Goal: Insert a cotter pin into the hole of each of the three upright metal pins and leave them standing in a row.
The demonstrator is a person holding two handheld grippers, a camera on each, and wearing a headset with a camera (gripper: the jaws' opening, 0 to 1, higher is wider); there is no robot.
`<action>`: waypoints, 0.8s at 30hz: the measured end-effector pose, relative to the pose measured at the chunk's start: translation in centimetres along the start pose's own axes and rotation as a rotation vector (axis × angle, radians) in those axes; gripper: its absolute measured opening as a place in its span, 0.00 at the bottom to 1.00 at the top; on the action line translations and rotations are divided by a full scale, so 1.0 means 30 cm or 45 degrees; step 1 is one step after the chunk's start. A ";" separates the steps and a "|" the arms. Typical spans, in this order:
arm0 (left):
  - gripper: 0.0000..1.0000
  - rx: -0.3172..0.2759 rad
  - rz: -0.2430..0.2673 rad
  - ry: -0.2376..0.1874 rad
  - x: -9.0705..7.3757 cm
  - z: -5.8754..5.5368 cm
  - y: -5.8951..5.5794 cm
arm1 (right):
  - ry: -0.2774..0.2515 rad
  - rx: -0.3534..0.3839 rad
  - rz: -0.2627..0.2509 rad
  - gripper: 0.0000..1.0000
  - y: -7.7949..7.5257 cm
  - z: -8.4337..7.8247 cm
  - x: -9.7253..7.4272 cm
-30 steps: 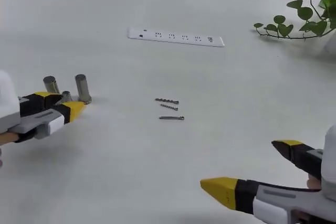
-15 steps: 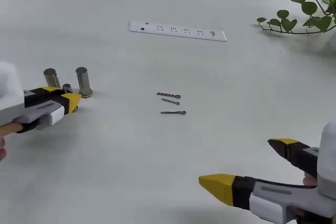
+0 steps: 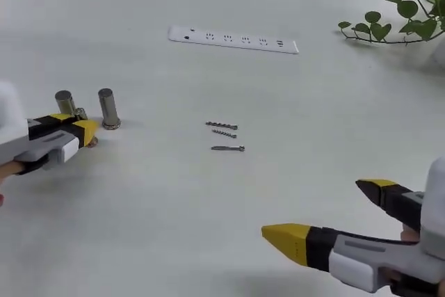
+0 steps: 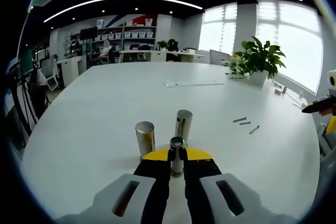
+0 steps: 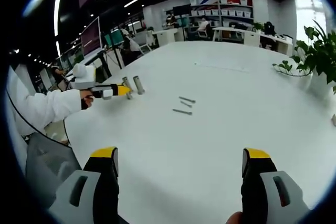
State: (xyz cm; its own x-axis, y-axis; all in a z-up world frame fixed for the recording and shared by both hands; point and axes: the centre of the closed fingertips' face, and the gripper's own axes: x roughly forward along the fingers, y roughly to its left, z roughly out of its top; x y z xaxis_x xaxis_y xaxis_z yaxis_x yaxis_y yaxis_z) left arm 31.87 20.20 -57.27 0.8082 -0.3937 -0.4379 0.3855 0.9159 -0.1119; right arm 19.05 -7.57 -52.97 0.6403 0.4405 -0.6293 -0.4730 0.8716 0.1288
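Observation:
Two upright metal pins (image 3: 106, 108) (image 3: 65, 102) stand at the table's left. My left gripper (image 3: 83, 132) is just in front of them. In the left gripper view my left gripper (image 4: 177, 162) is shut on a third, shorter metal pin (image 4: 177, 153), held upright, with the other two pins (image 4: 145, 137) (image 4: 182, 125) behind it. Three cotter pins (image 3: 221, 126) (image 3: 224, 133) (image 3: 228, 148) lie loose mid-table, also as cotter pins (image 5: 185, 104) in the right gripper view. My right gripper (image 3: 323, 212) hovers open at the near right, far from them, with nothing between its jaws (image 5: 181, 156).
A white power strip (image 3: 233, 39) lies at the back of the white table (image 3: 313, 102). A leafy plant (image 3: 403, 19) trails at the far right corner. A person's white sleeve (image 5: 42, 109) holds the left gripper. Chairs and desks stand beyond the table.
My left gripper has drawn back a little to the left with the short pin in it. The right gripper stays open and has hardly moved. The head camera has shifted slightly.

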 end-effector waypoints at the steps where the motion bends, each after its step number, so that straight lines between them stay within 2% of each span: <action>1: 0.05 0.001 -0.003 -0.001 -0.007 0.002 -0.001 | 0.002 -0.004 -0.001 0.96 -0.001 0.000 0.000; 4: 0.05 0.005 -0.031 -0.025 -0.026 0.019 -0.013 | 0.001 -0.005 -0.003 0.96 0.000 -0.001 0.000; 6: 0.05 -0.045 -0.077 -0.041 -0.037 0.031 -0.033 | -0.008 0.002 -0.004 0.96 0.001 0.002 0.000; 10: 0.05 0.032 -0.126 -0.053 -0.064 0.051 -0.069 | -0.020 -0.011 -0.001 0.96 0.010 0.007 -0.008; 15: 0.05 0.078 -0.165 -0.064 -0.095 0.068 -0.119 | -0.040 -0.017 -0.010 0.96 0.011 0.010 -0.022; 21: 0.05 0.115 -0.229 -0.066 -0.126 0.078 -0.200 | -0.078 -0.004 -0.037 0.97 -0.004 0.013 -0.049; 23: 0.05 0.124 -0.244 -0.063 -0.128 0.080 -0.216 | -0.092 -0.006 -0.042 0.97 -0.006 0.013 -0.057; 24: 0.05 0.101 -0.259 -0.068 -0.128 0.083 -0.229 | -0.096 -0.003 -0.044 0.98 -0.006 0.013 -0.060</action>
State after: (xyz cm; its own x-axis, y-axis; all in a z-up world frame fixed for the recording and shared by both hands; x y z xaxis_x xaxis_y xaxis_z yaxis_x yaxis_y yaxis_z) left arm 27.23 15.22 -52.60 0.7318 -0.5751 -0.3657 0.5750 0.8090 -0.1218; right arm 18.20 -8.44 -51.55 0.7001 0.4251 -0.5737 -0.4509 0.8862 0.1064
